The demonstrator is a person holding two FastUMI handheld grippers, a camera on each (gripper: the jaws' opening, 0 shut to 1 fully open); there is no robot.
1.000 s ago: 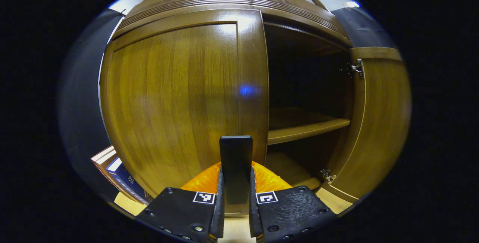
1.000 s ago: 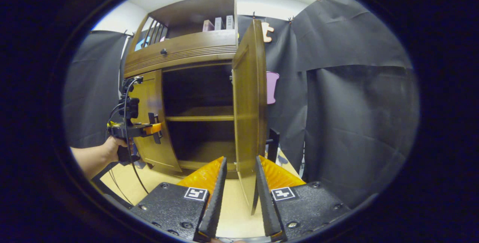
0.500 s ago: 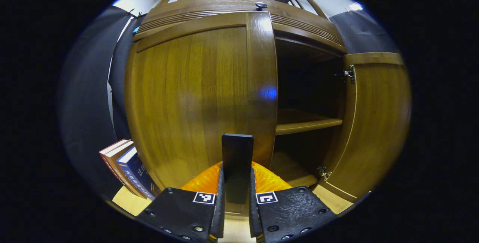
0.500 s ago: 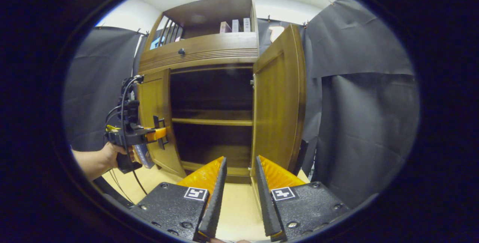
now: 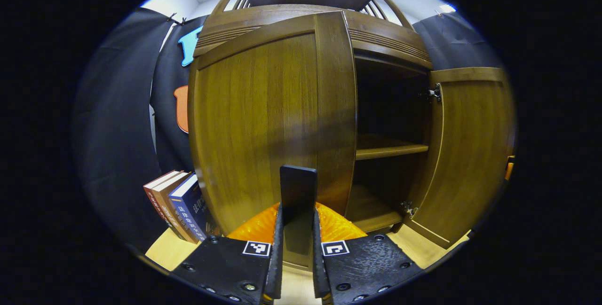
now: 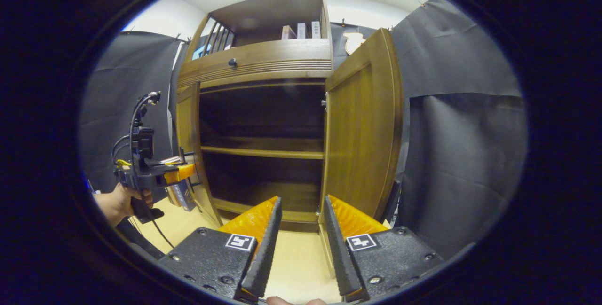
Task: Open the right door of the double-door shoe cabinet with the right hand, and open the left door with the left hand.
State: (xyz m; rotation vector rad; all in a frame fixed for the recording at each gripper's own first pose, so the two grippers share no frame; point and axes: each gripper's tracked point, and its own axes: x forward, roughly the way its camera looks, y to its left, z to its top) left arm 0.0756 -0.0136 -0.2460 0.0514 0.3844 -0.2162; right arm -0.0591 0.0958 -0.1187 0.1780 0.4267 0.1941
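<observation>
left door (image 5: 263, 126) is partway out and the left gripper (image 5: 296, 248) has the dark handle (image 5: 297, 197) pinched between its two fingers, jaws nearly closed with just the handle's thickness between them. in my judgement the good way to carry on is to let the hand follow the door's arc around its hinge side, not drag straight back, and keep the squeeze steady so the flat handle doesn't slide out. there's a row of books (image 5: 181, 204) standing on the floor just beside that door's hinge side, so i'd watch the last part of the swing.

from the right gripper view, the hand (image 6: 120, 201) holding the left tool sits low at the cabinet's left, forearm coming in from the edge, tool level and pointing at the door edge.

right door (image 6: 362, 126) stands wide open, well clear of the shoe cabinet (image 6: 263, 67) front, both shelves exposed. the right gripper (image 6: 301, 239) hangs back in front of it, jaws parted a moderate way, nothing between them, aimed at the open cabinet with the door's lower edge just ahead.
</observation>
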